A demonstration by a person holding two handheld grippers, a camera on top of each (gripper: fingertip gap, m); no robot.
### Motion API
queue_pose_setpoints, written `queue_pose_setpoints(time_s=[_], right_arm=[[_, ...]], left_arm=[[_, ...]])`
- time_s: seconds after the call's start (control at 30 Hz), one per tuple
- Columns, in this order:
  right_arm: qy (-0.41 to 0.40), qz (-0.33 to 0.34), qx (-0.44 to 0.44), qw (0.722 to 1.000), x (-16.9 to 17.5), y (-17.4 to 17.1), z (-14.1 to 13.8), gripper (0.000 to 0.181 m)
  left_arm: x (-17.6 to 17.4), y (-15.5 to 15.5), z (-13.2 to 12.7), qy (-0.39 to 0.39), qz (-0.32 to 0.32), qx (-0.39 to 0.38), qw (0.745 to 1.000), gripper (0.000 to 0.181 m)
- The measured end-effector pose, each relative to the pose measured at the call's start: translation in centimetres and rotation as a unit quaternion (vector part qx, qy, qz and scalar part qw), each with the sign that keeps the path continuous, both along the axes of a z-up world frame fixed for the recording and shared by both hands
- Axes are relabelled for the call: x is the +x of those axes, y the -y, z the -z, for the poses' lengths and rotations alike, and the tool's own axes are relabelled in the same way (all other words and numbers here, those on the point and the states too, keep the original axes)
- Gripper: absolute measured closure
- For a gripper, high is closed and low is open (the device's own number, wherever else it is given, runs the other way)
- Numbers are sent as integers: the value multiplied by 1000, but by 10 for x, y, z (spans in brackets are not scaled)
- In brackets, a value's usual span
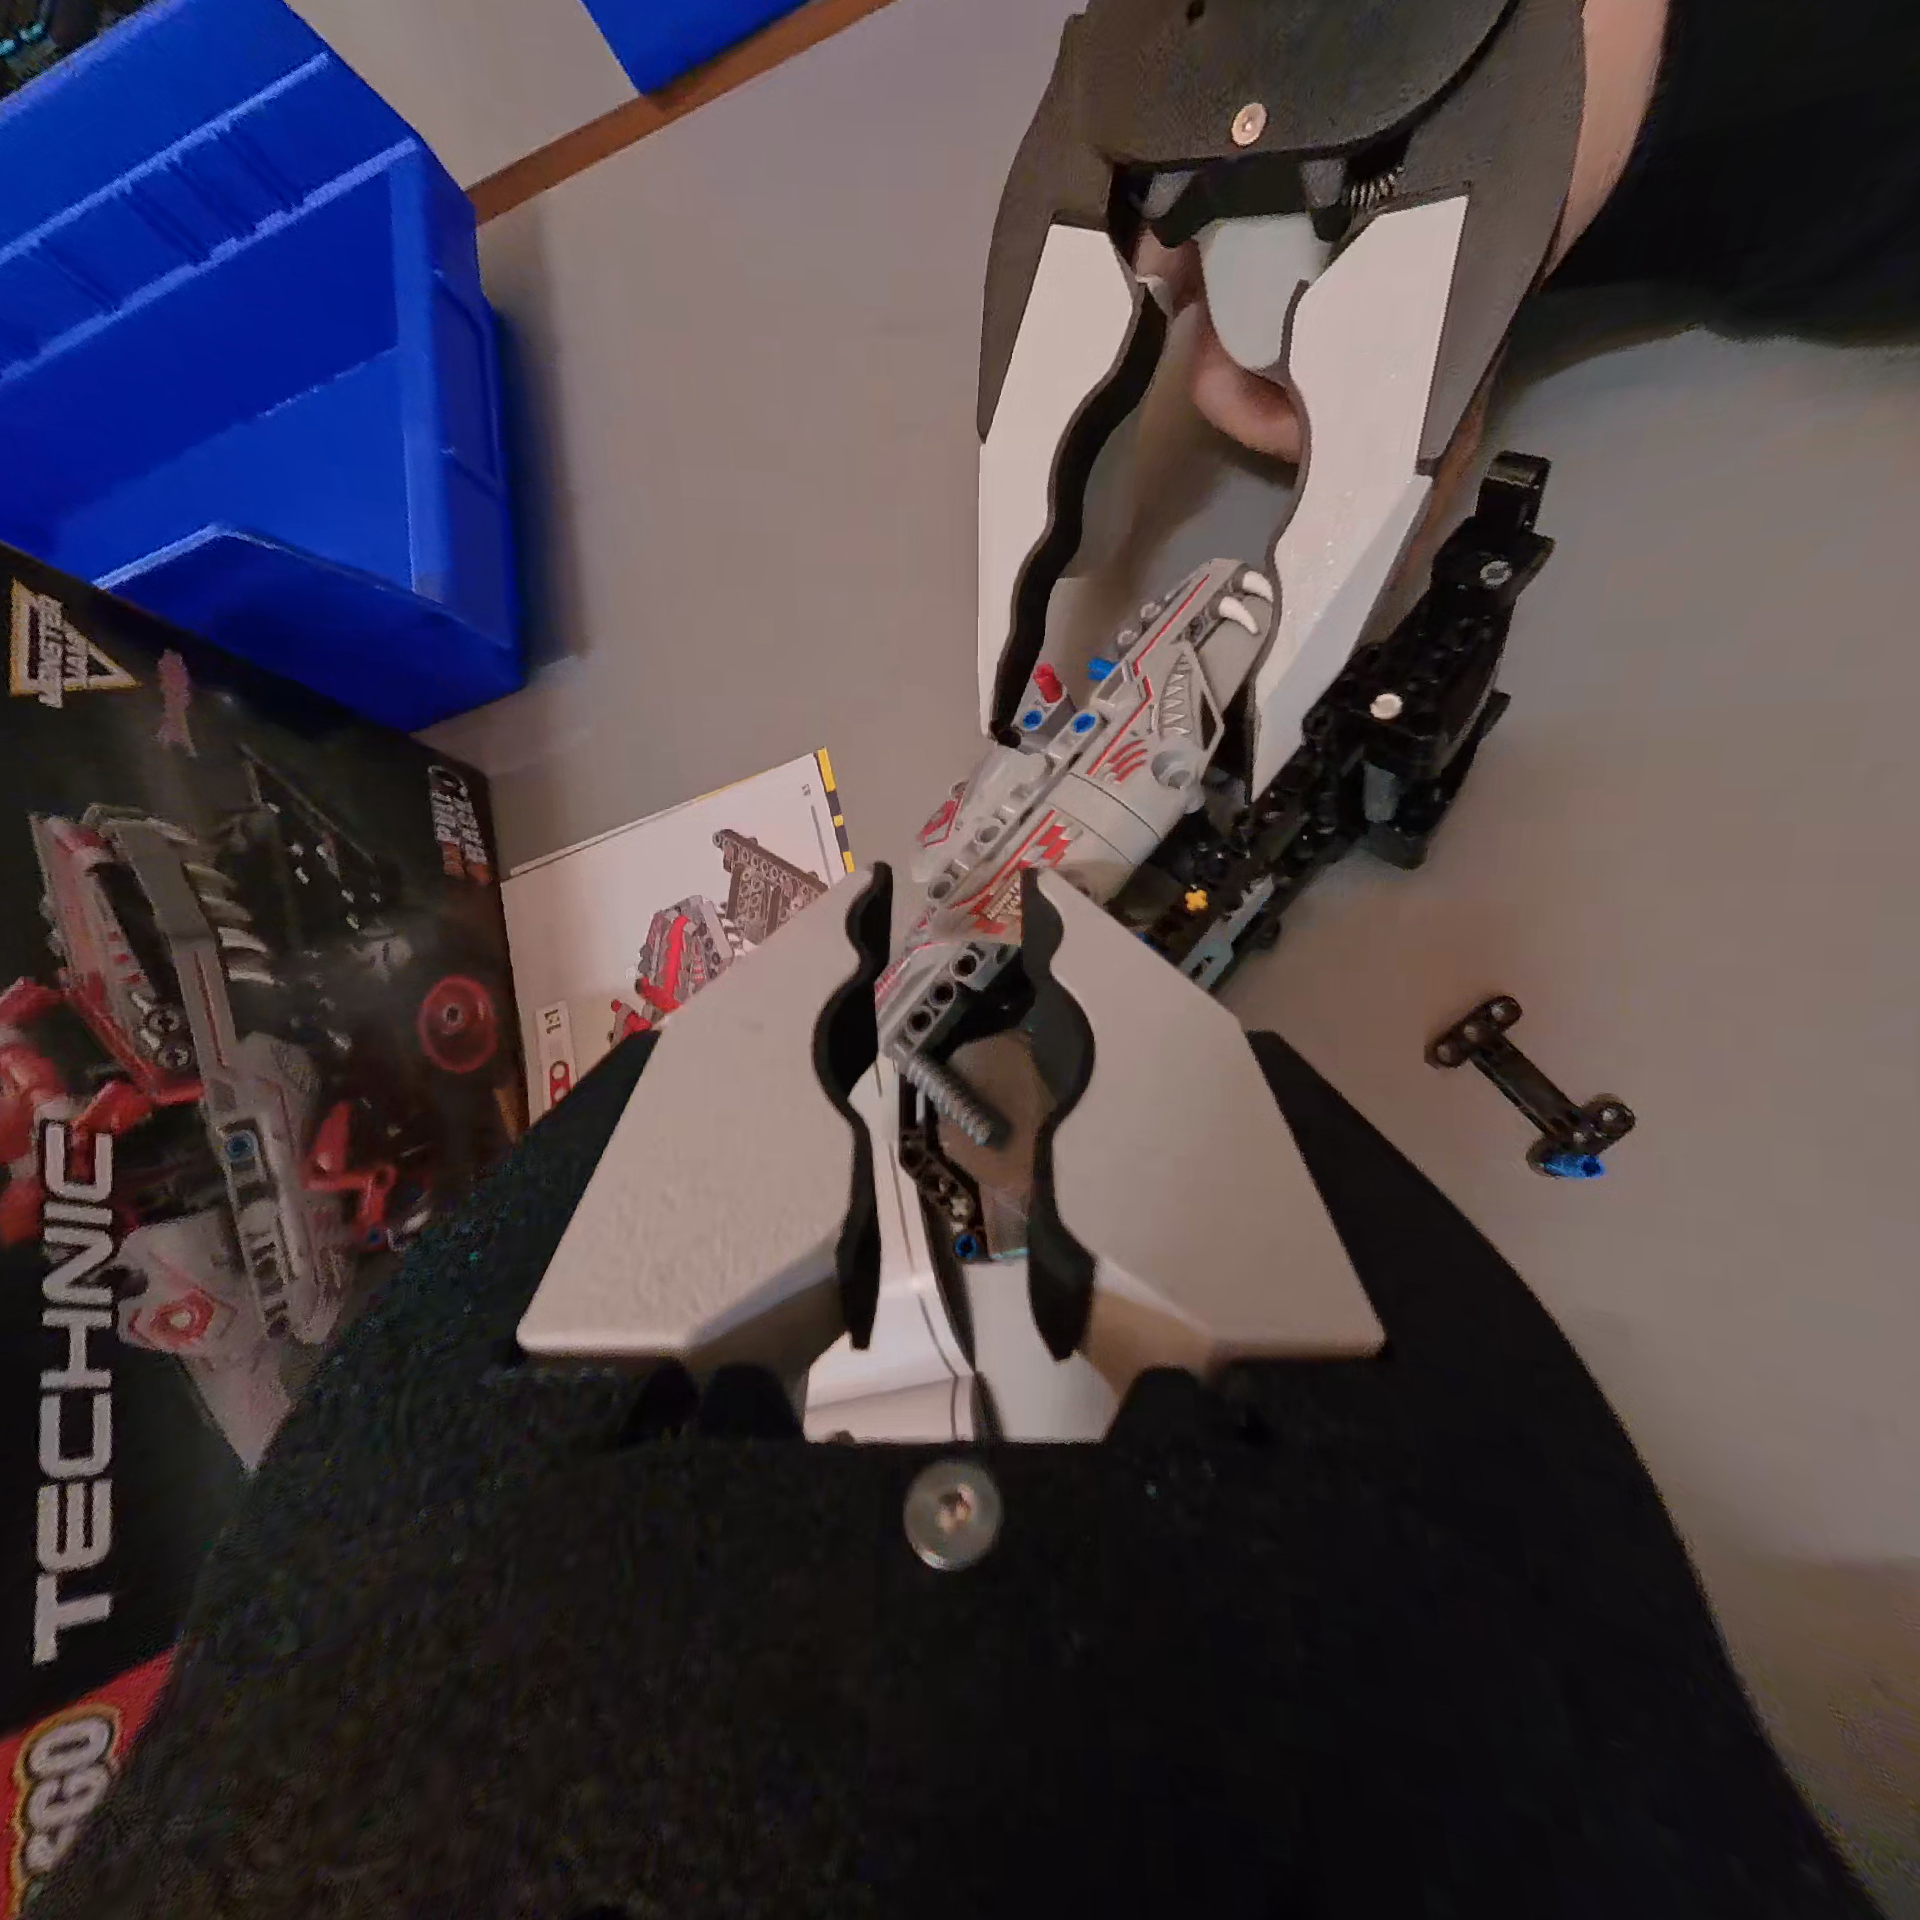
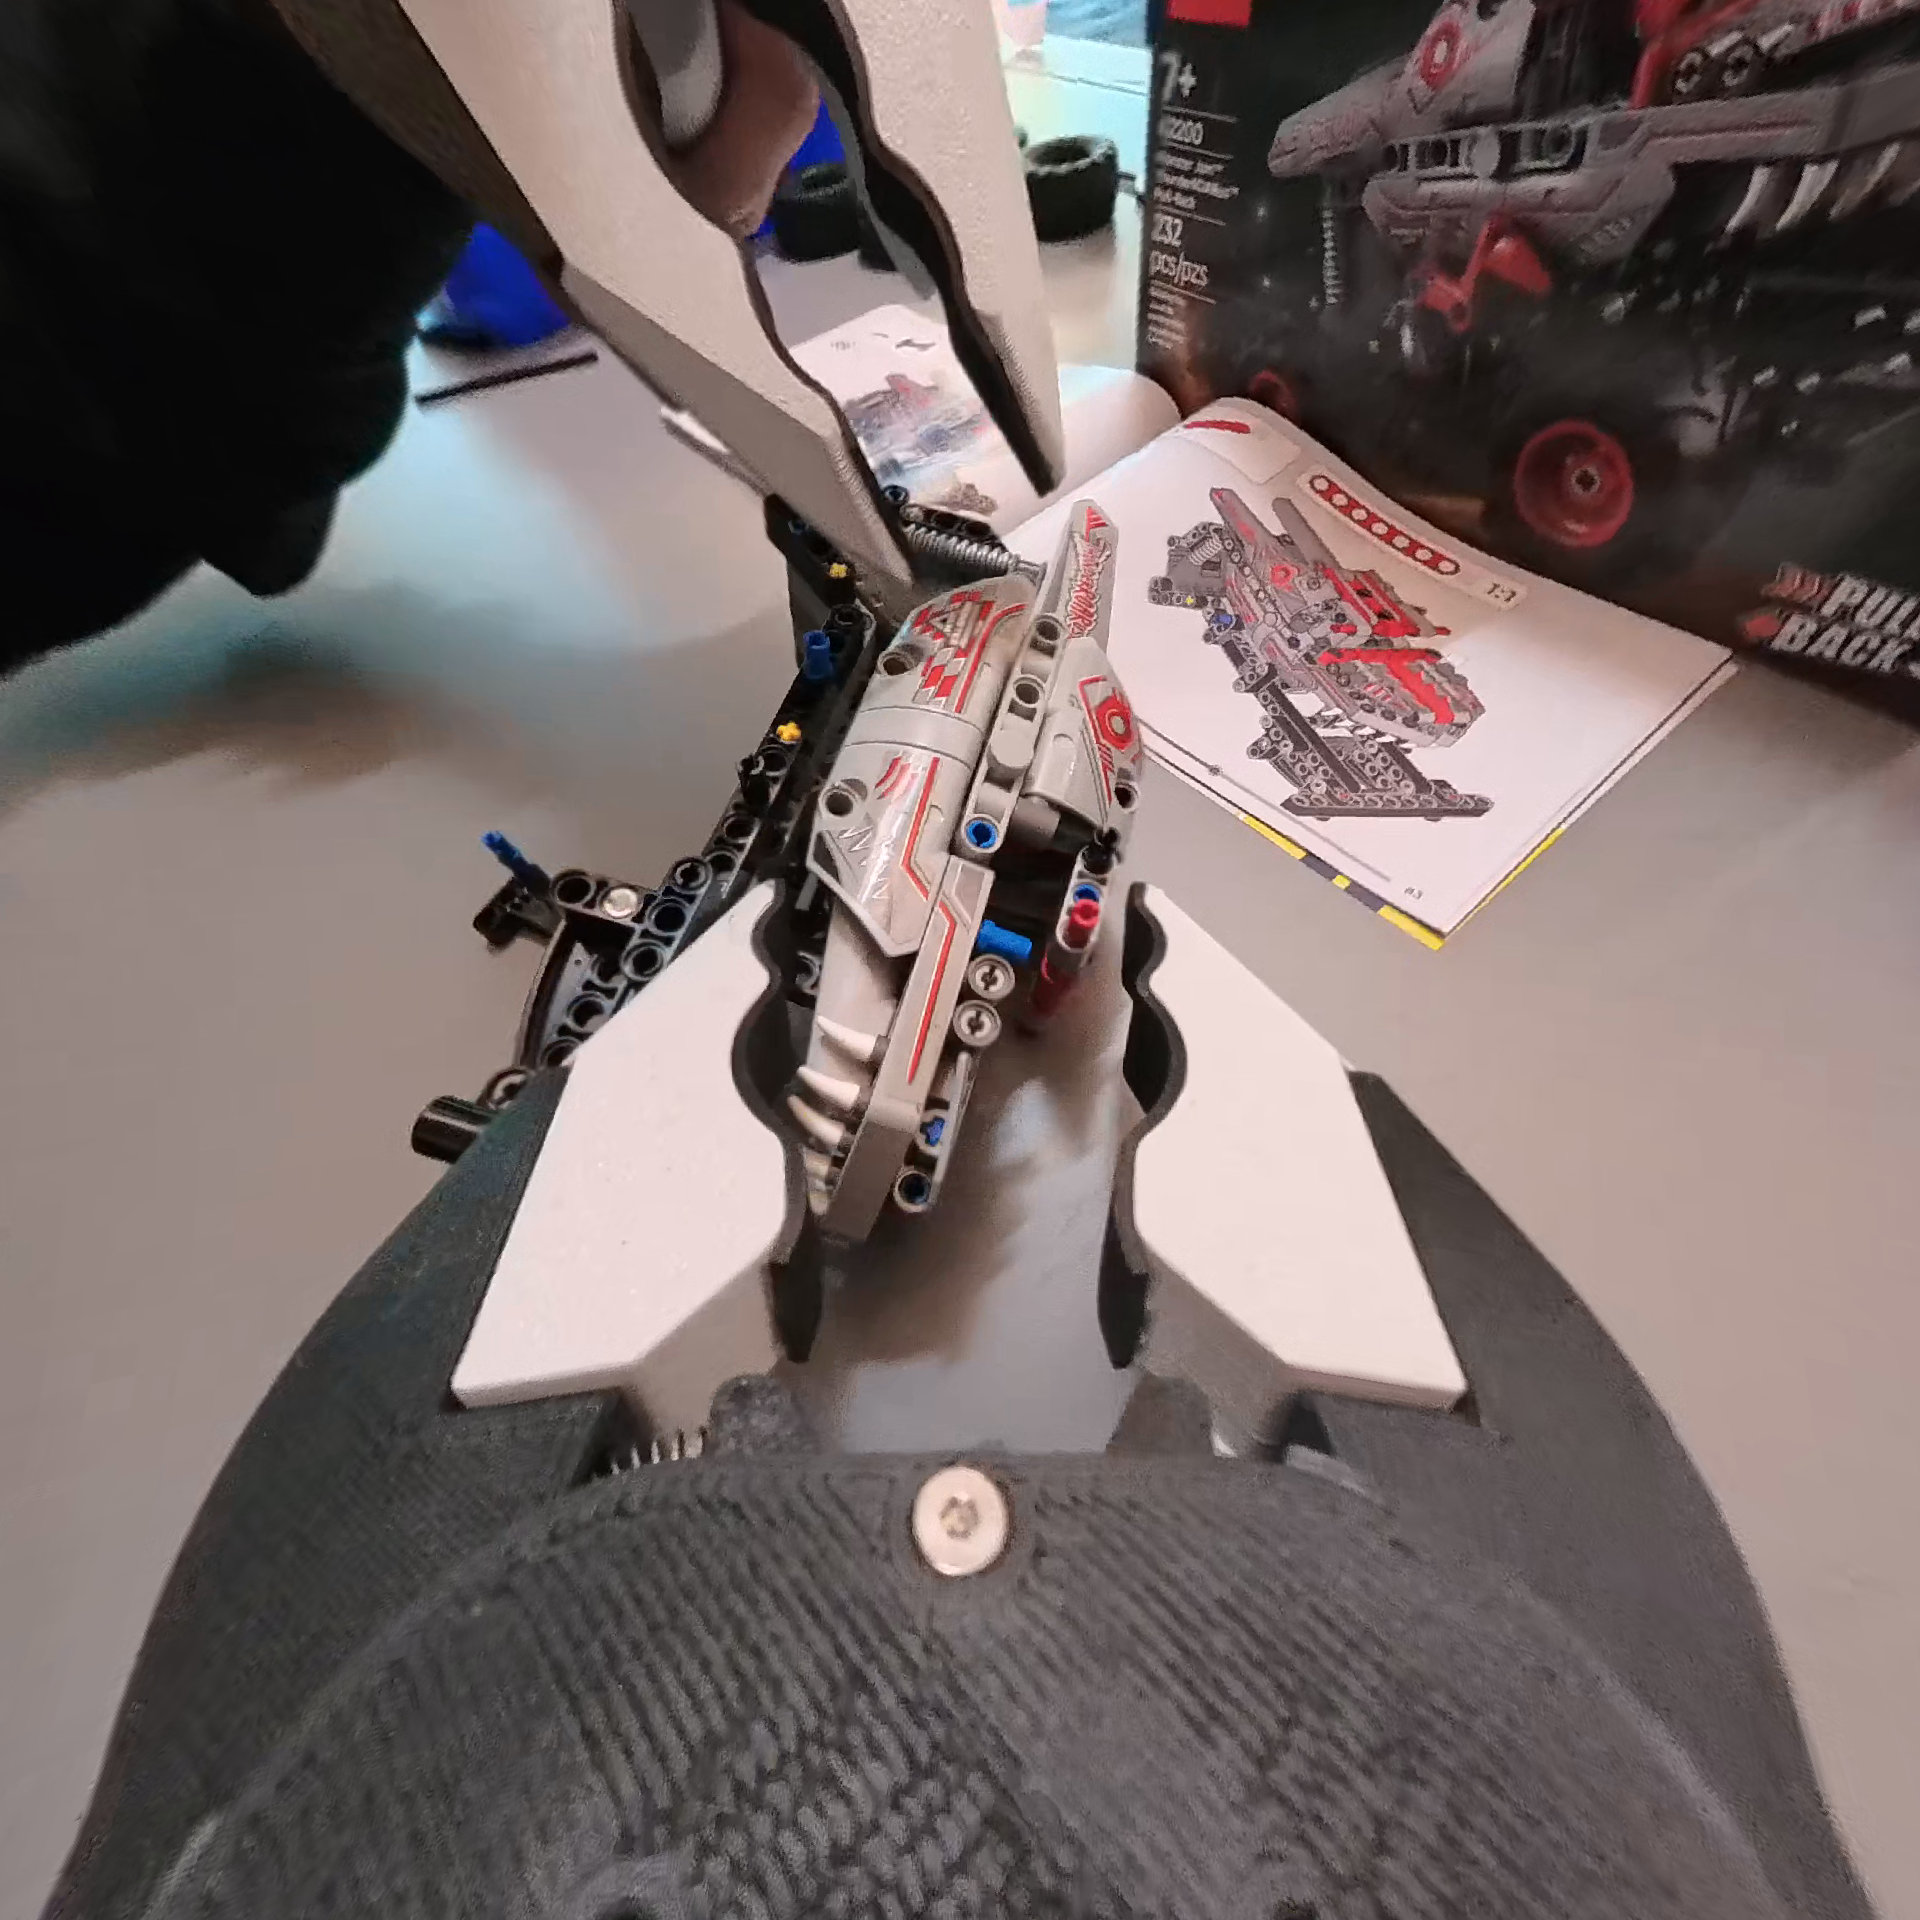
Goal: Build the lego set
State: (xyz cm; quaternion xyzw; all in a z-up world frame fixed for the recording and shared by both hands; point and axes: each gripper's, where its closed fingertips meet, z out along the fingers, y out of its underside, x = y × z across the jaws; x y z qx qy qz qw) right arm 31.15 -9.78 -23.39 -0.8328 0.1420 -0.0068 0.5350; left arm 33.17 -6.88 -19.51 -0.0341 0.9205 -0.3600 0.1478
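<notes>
Left wrist view: grey-and-red model (image 1: 1049, 831) with black frame, between both grippers at mid surface (image 1: 727, 468). Left gripper (image 1: 956, 914) fingers narrow, around its rear beam; contact uncertain. Right gripper (image 1: 1132, 644) wide around the toothed nose. Loose black beam (image 1: 1527, 1086) right.

Right wrist view: model (image 2: 935, 883) tilted; right gripper (image 2: 945, 935) wide. Judged light, rigid, panels detachable; hold by frame.

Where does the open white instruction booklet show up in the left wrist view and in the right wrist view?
Left wrist view: the open white paper instruction booklet lies left of centre, partly hidden behind the left hand-held gripper.
Right wrist view: it lies right of centre, in front of the dark printed cardboard set box.
Shared landmark: the grey and red partly built lego model.
</notes>
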Motion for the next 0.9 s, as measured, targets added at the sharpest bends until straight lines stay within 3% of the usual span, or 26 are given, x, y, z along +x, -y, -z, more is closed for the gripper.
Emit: queue_pose_setpoints(time_s=[0.13,0.23,0.33,0.53,0.73,0.9], right_arm=[[-52,38,27,998,3,0,-3,115],[-43,59,3,997,6,-1,4,109],[-41,81,0,996,8,-2,5,109],[-60,93,6,994,8,-2,6,109],[-96,93,35,990,7,1,2,111],[-79,101,25,991,6,-2,2,112]], left_arm=[[7,0,9,-28,5,12,1000,153],[5,4,11,-46,18,-2,999,153],[6,5,12,-52,12,-5,999,162],[4,8,16,-42,-8,-13,999,181],[-9,7,14,-48,0,-23,999,177],[-16,8,15,-60,-6,-23,998,178]])
